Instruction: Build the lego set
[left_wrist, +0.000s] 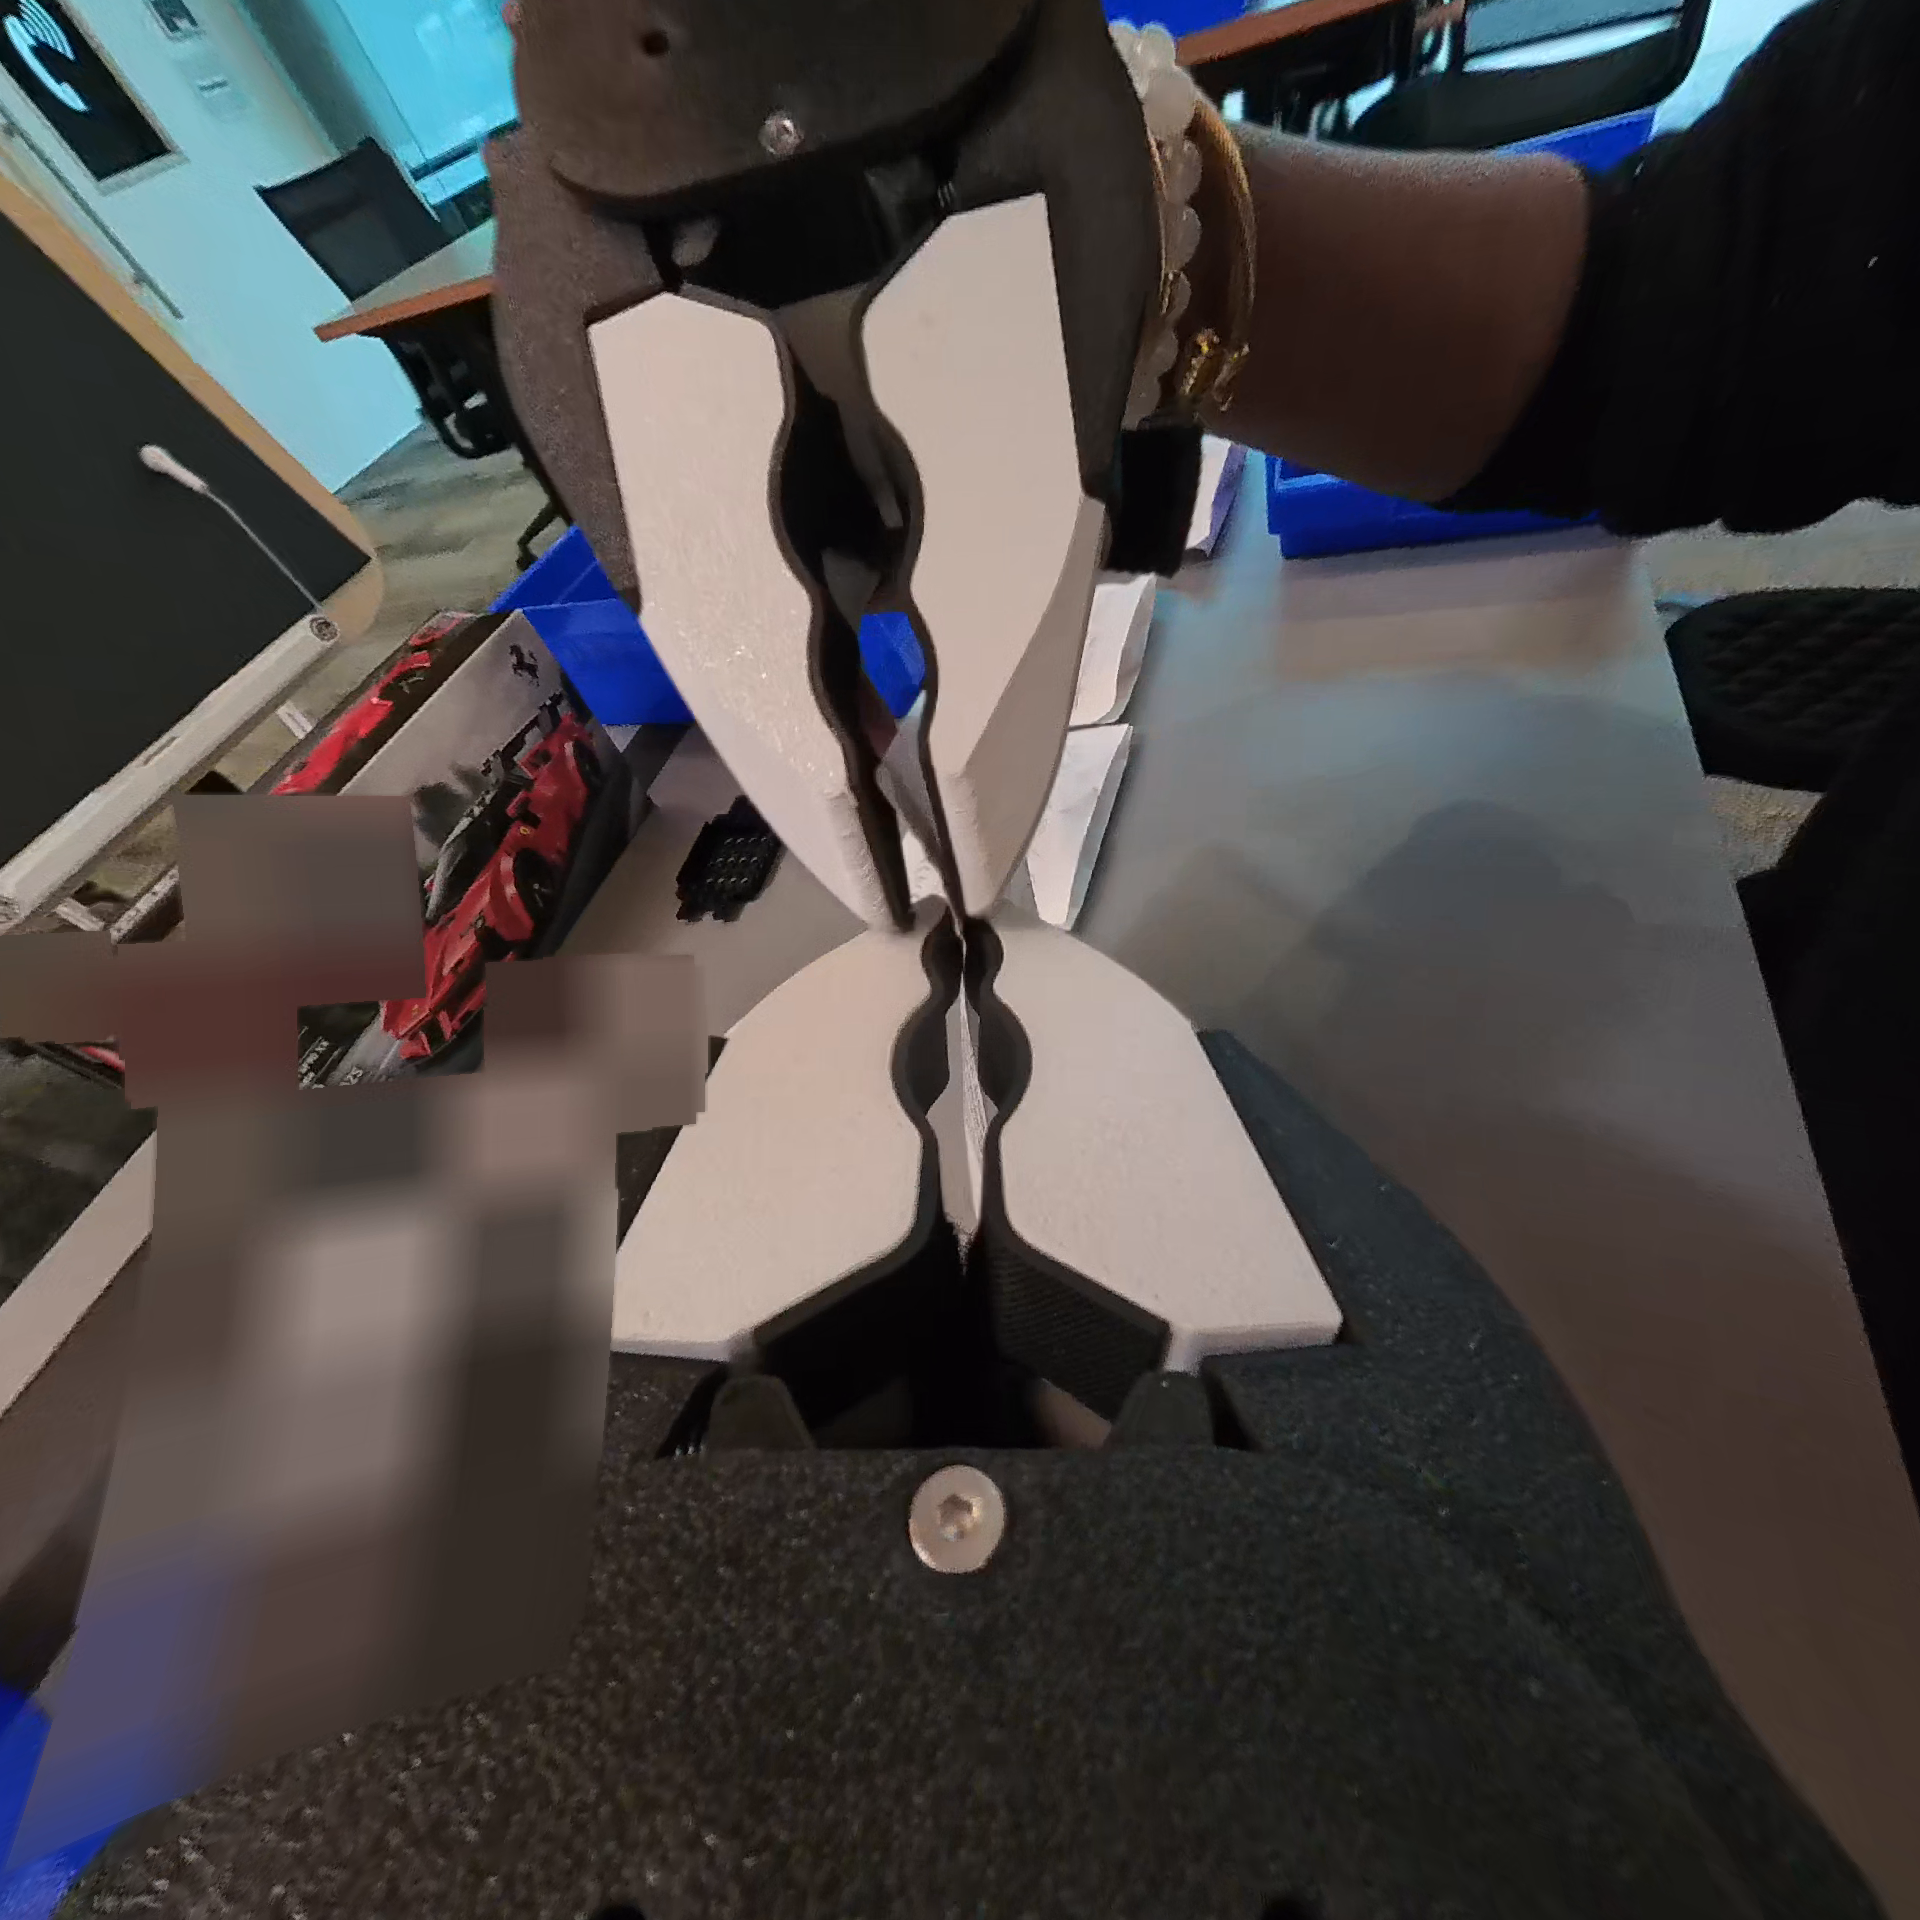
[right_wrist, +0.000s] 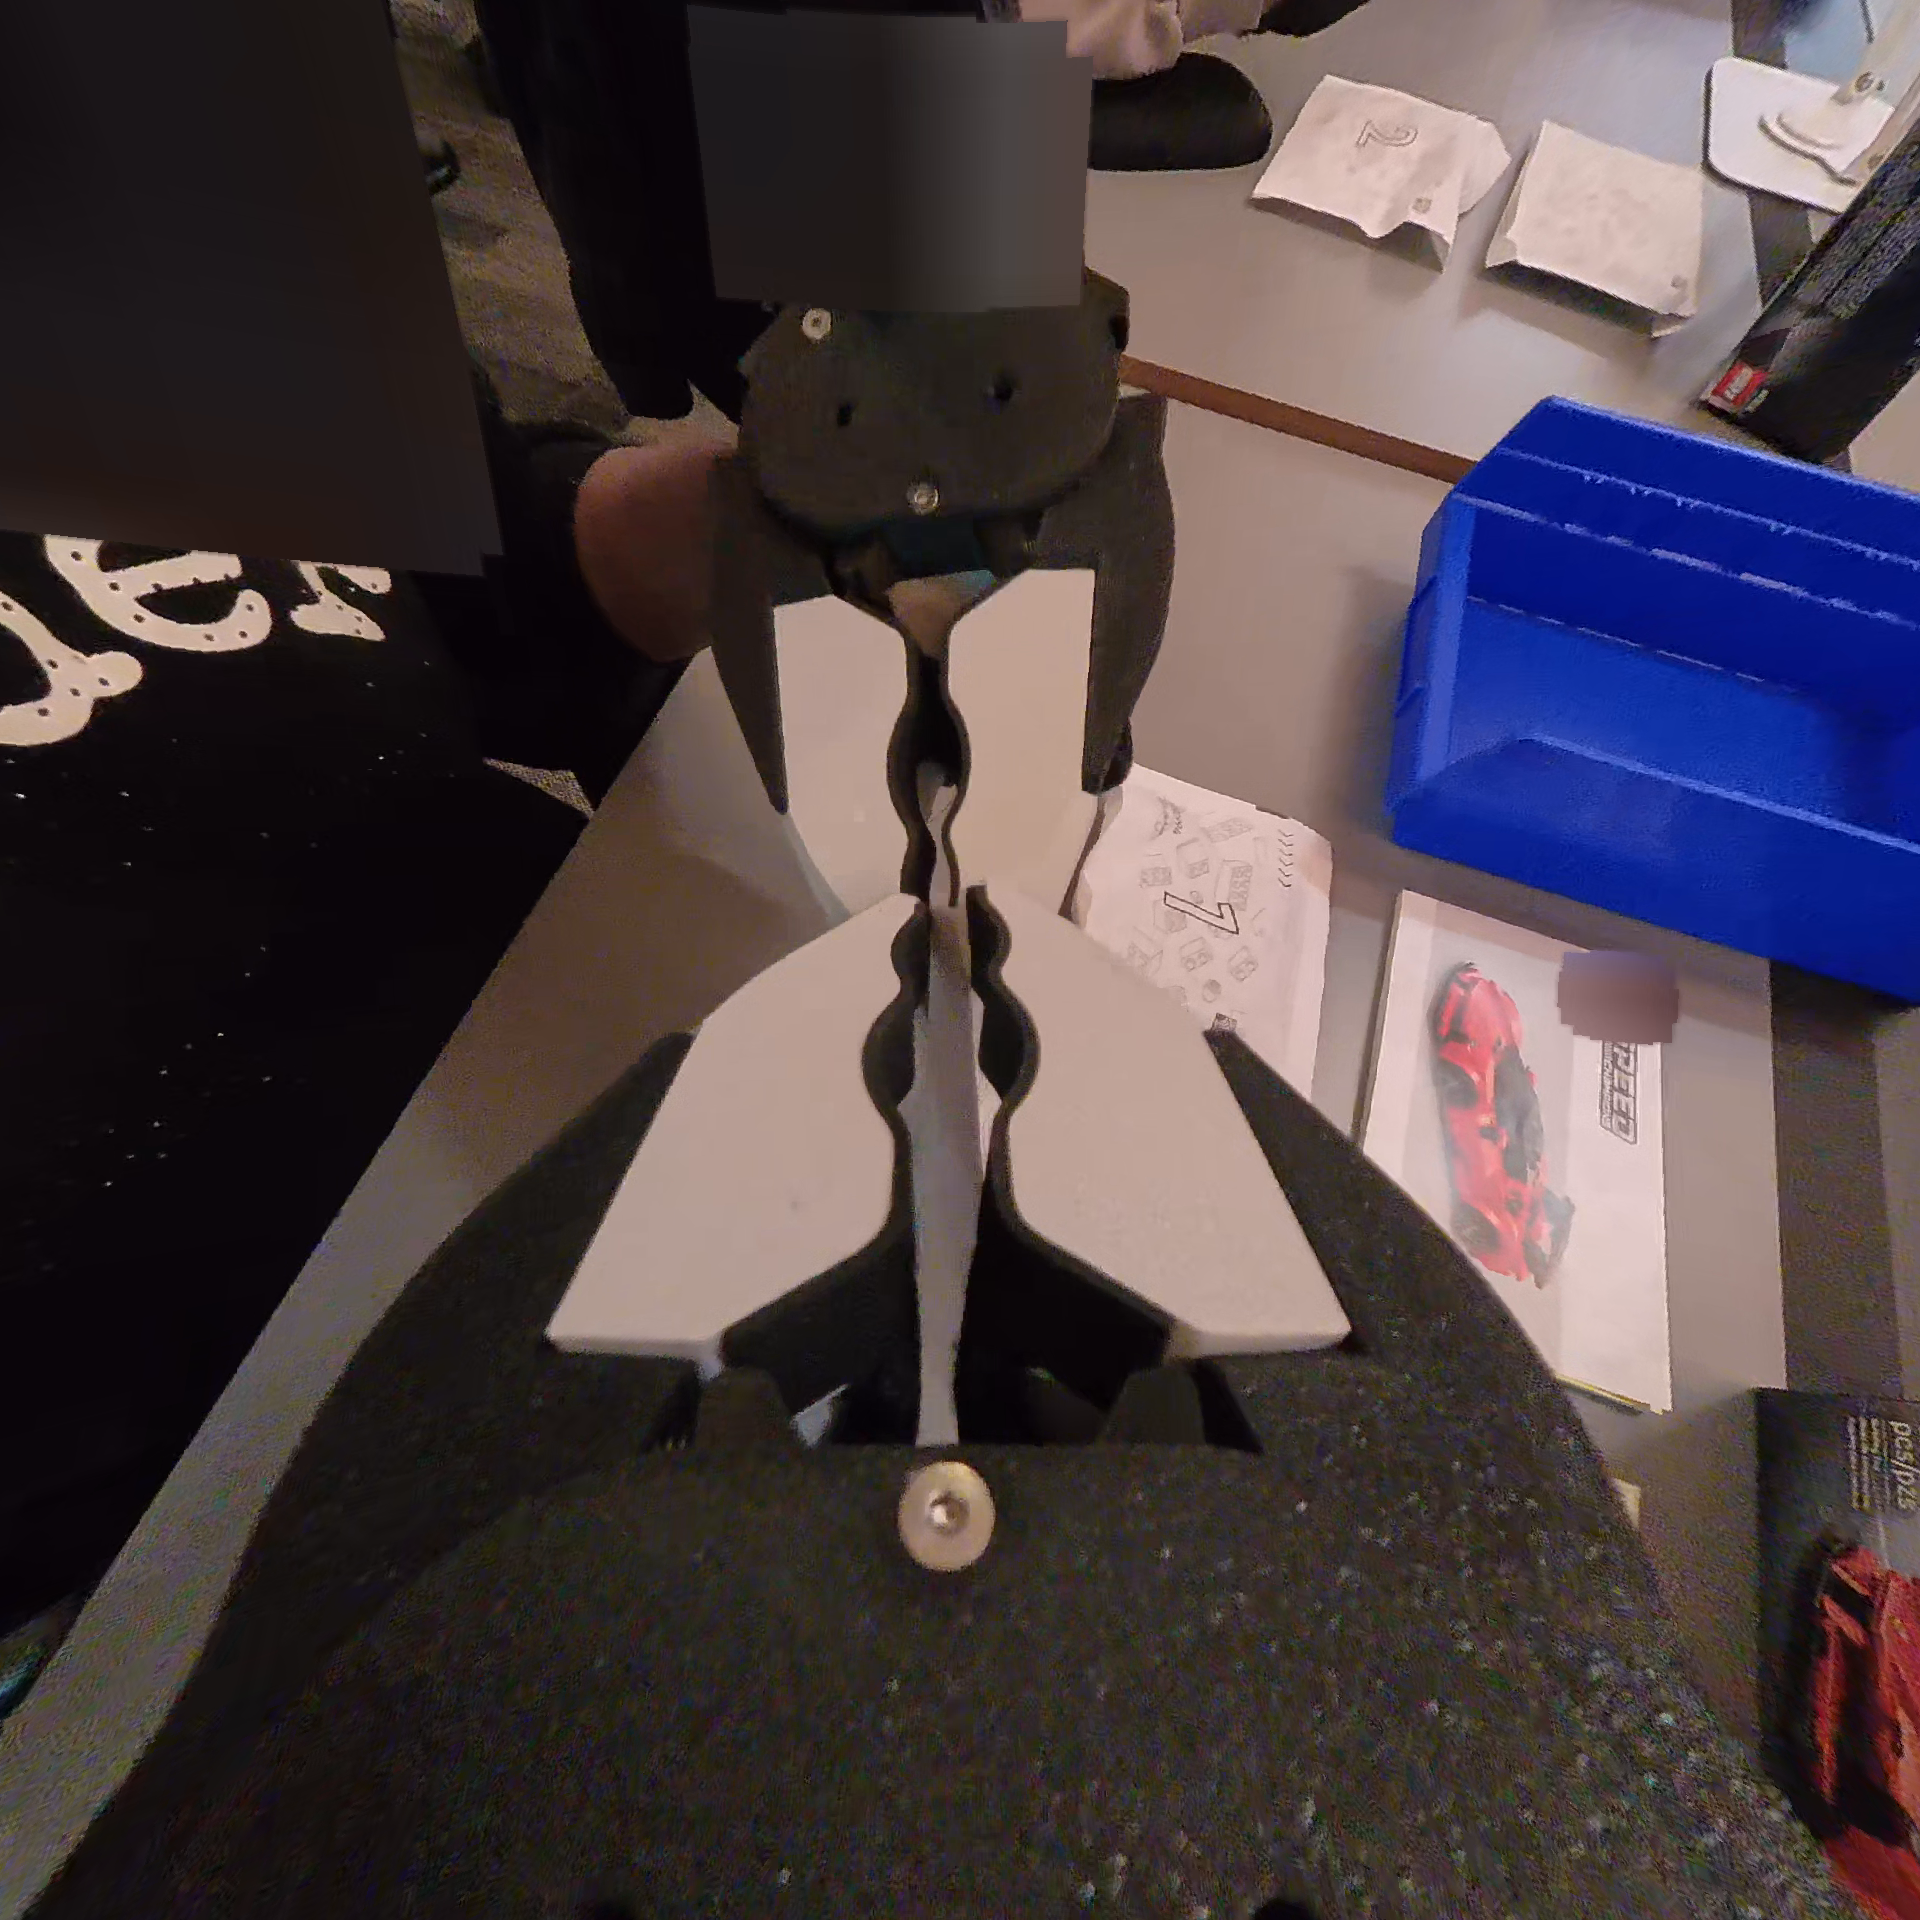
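left hand-held gripper (left_wrist: 961, 940) clenched on a white paper packet (left_wrist: 968, 1081) at frame centre | right hand-held gripper (right_wrist: 943, 914) pinching the same packet (right_wrist: 943, 1143) tip to tip, above the grey table (right_wrist: 540, 997) | risk — uneven pull might tear it wrongly or slip it free

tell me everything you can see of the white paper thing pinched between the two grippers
The white paper bag is thin, flat and seen edge-on, held above the grey table. The right hand-held gripper and the left hand-held gripper meet tip to tip, each closed on it. It runs back between both sets of fingers; its print cannot be made out.
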